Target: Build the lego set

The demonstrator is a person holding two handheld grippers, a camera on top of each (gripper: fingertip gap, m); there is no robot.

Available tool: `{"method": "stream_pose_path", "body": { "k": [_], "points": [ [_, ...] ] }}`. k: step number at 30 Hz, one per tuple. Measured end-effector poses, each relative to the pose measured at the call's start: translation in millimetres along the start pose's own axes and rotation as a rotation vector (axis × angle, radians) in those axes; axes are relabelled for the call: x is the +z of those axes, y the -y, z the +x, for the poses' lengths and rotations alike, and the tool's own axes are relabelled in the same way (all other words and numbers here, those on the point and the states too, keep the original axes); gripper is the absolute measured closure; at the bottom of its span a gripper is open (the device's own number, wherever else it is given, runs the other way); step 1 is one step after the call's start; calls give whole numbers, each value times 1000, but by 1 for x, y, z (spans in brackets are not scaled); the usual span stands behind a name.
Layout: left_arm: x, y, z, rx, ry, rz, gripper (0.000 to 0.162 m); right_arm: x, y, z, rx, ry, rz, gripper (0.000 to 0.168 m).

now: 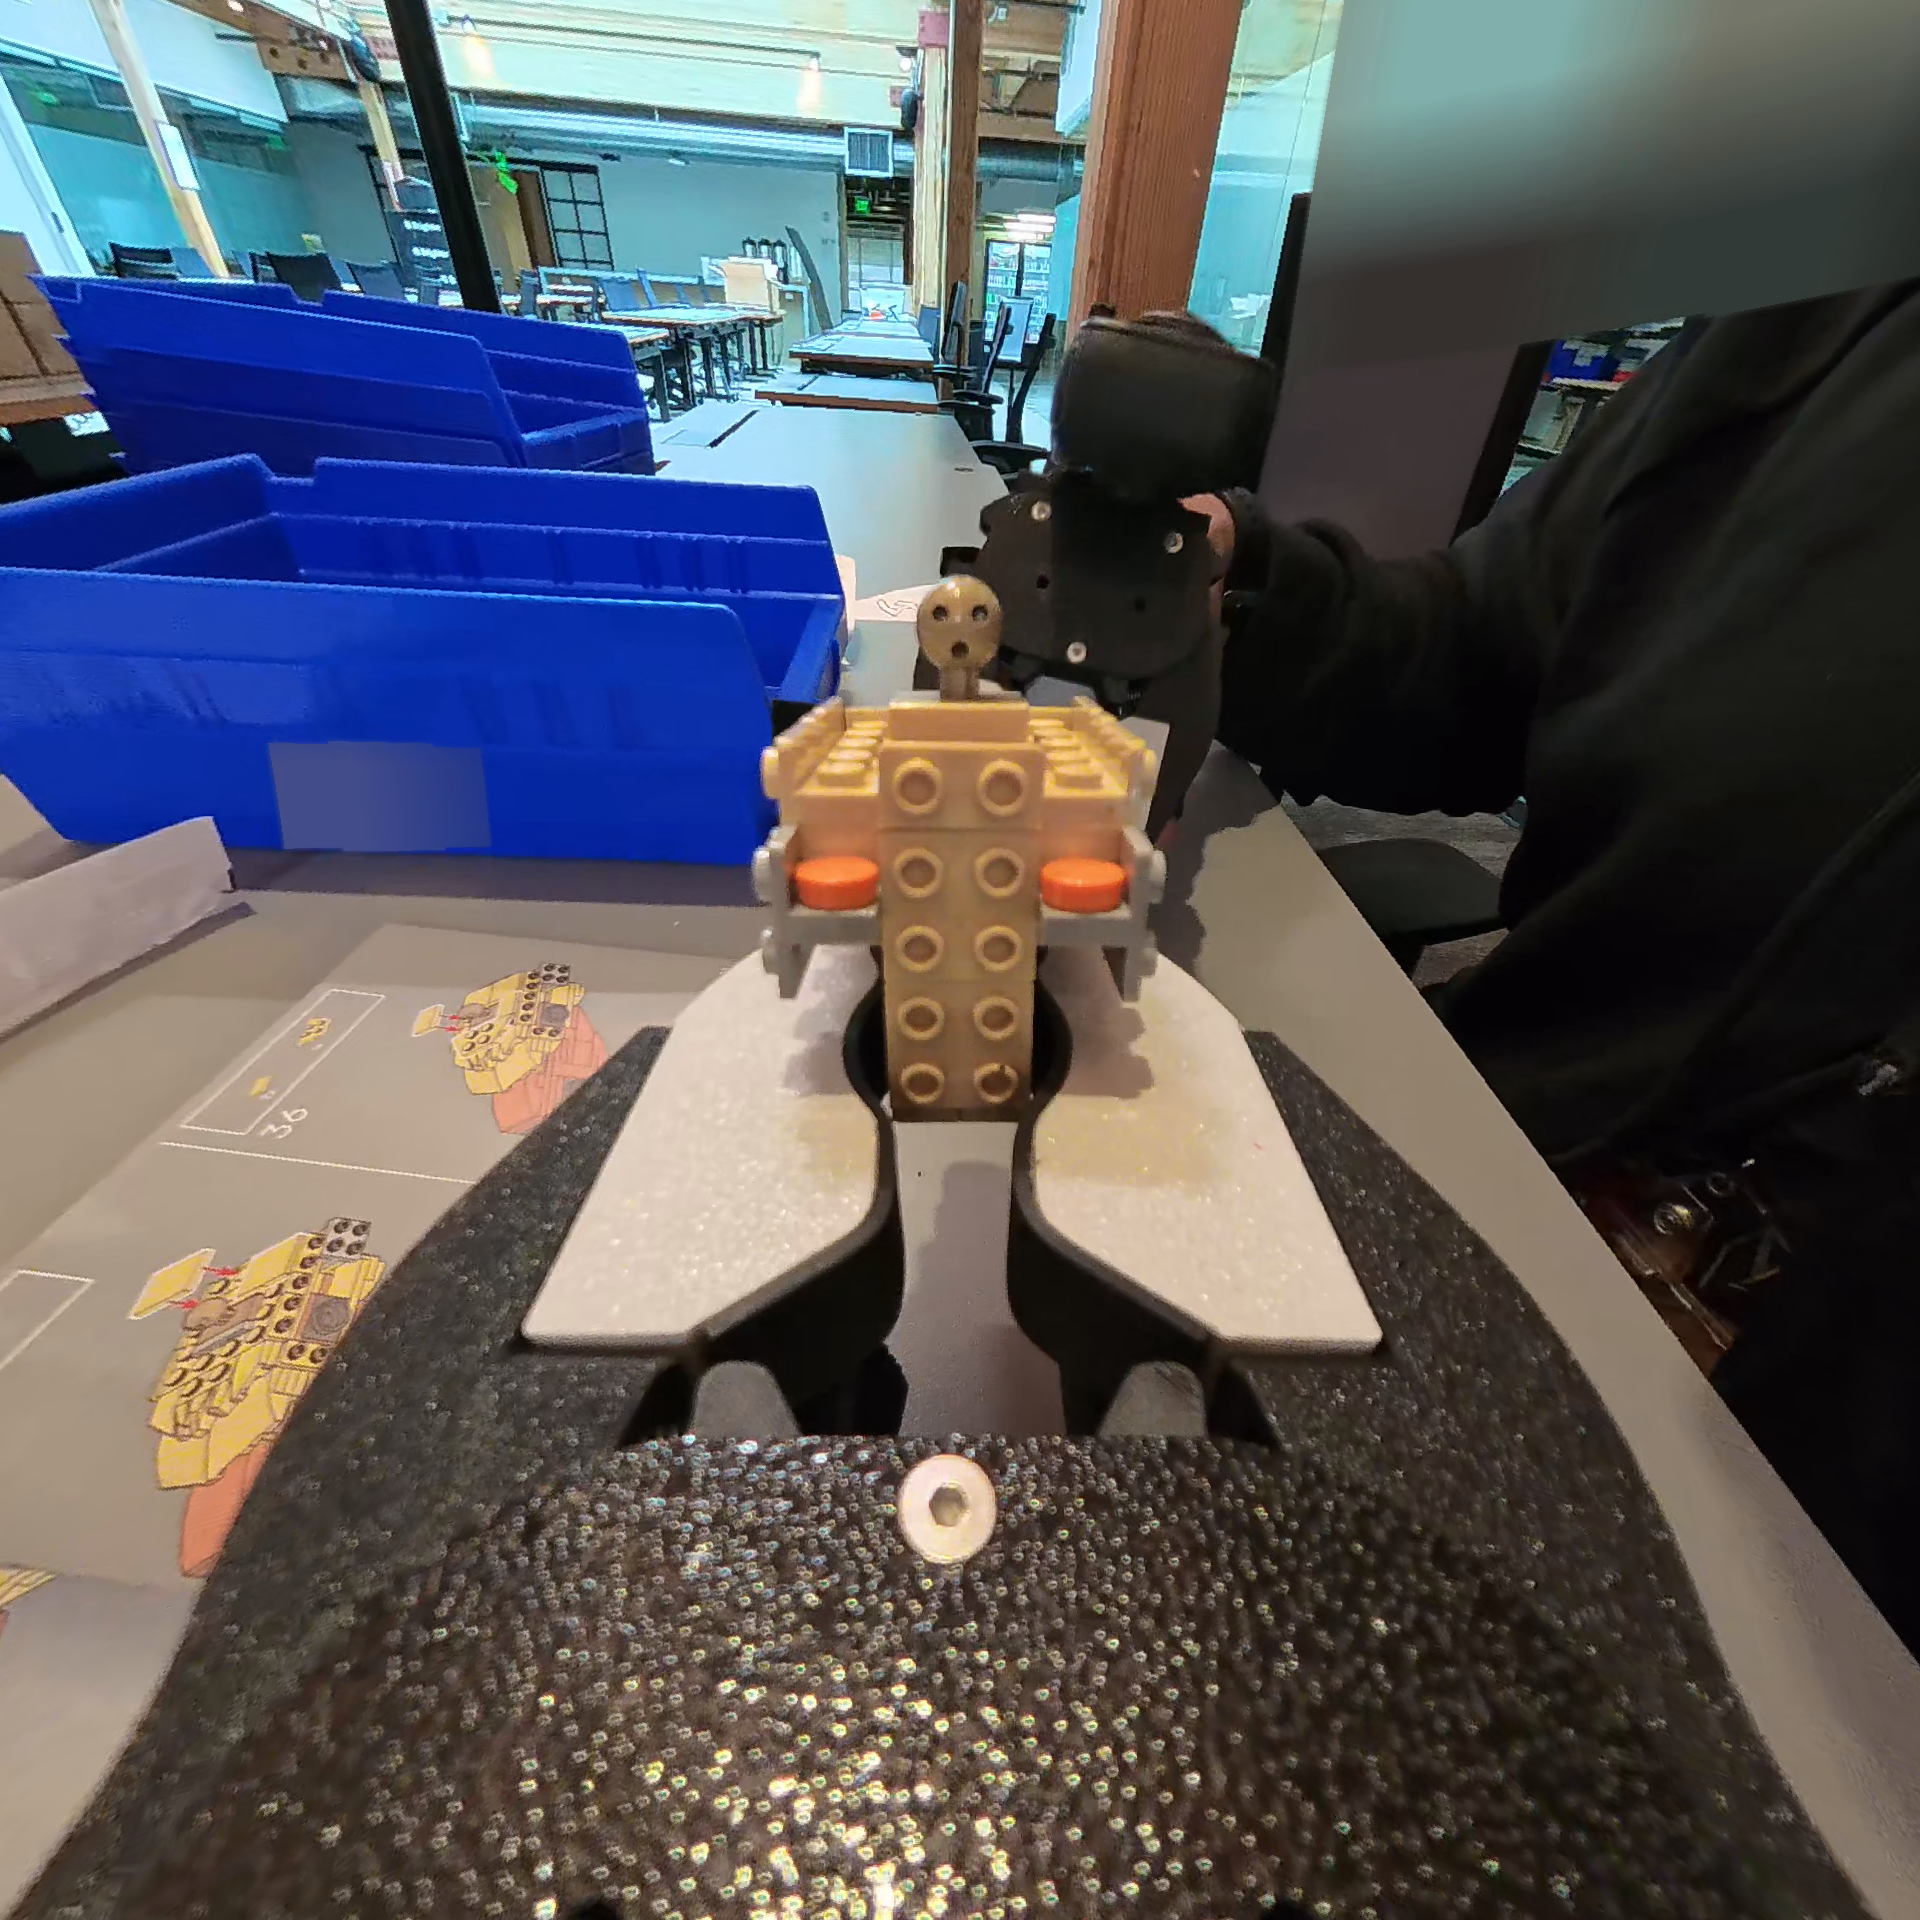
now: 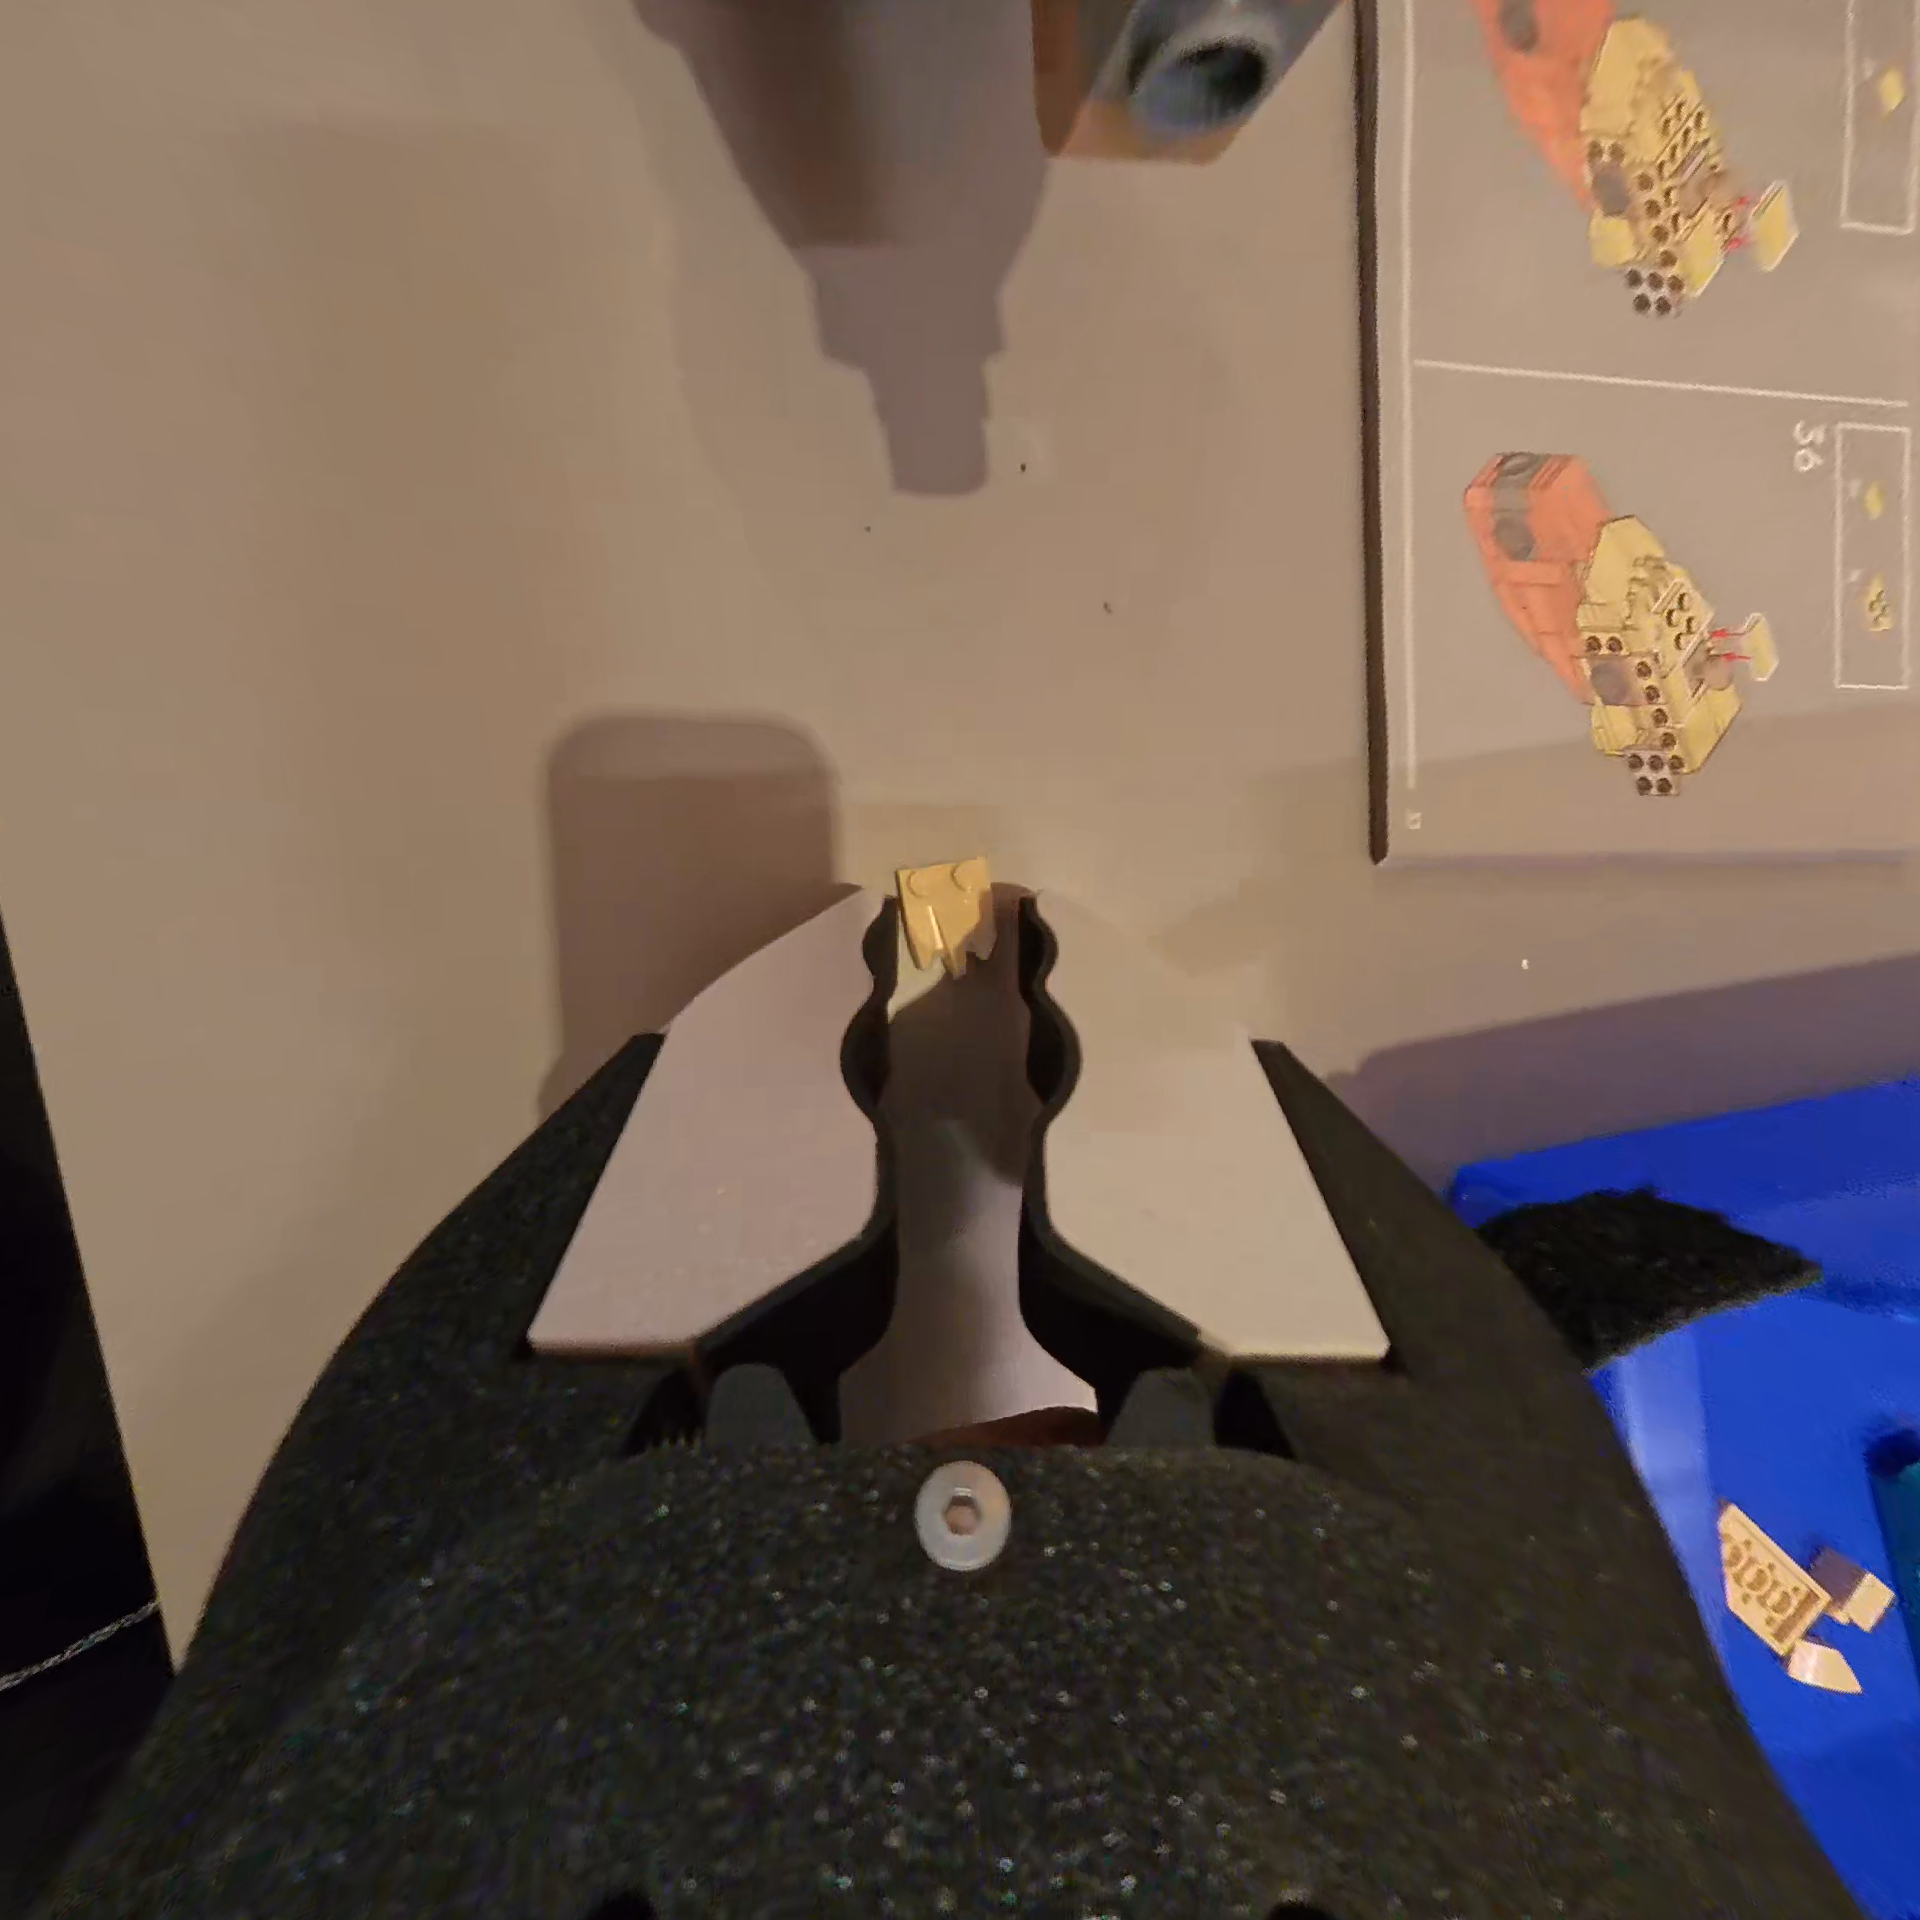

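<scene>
My left gripper (image 1: 958, 1049) is shut on a tan lego model (image 1: 958, 862), holding it above the grey table by its long studded spine. The model has tan side plates, two orange round studs on grey brackets and a round tan ball piece (image 1: 958, 632) at its far end. My right gripper (image 2: 948, 935) is shut on a small tan wedge plate (image 2: 943, 916), pinched at the fingertips above the table. The right gripper (image 1: 1101, 582) also shows in the left wrist view, behind the model, held by a gloved hand.
An open instruction booklet (image 1: 312, 1195) lies on the table left of the model; it also shows in the right wrist view (image 2: 1662, 416). Blue bins (image 1: 395, 665) stand at the back left. One blue bin (image 2: 1766, 1507) holds loose tan pieces (image 2: 1771, 1590). A person in black (image 1: 1662, 779) sits at the right. One gripper's finger ends stand about 12 cm off the other's.
</scene>
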State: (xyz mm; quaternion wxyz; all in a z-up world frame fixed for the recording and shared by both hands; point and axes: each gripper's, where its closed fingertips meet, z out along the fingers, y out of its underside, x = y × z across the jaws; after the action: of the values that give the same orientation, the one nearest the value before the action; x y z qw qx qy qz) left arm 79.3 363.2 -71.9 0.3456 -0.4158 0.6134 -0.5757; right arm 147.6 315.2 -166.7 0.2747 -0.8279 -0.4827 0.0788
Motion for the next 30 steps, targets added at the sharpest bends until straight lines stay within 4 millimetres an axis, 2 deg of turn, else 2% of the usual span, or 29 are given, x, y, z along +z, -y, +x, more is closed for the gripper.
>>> {"method": "stream_pose_path", "body": {
  "k": [2,7,11,13,18,24,27,30],
  "points": [
    [-1,1,0,0,3,4,144,1,1,-3,-8,9,-6,152],
    [-3,4,2,34,12,33,144,1,3,-8,-35,0,-38,152],
    [-7,11,2,100,50,93,144,3,13,-3,-24,-55,-8,153],
    [-9,15,2,123,71,125,144,-3,32,3,7,-64,81,153],
    [-15,24,-5,110,117,207,144,-37,82,32,38,-58,294,153],
    [-21,31,-13,98,155,267,144,-69,131,70,13,41,413,153],
    [-23,33,-17,107,177,290,144,-78,155,75,-42,83,431,153],
    [-25,36,-20,125,199,315,144,-73,167,72,-89,102,411,153]
  ]
}}
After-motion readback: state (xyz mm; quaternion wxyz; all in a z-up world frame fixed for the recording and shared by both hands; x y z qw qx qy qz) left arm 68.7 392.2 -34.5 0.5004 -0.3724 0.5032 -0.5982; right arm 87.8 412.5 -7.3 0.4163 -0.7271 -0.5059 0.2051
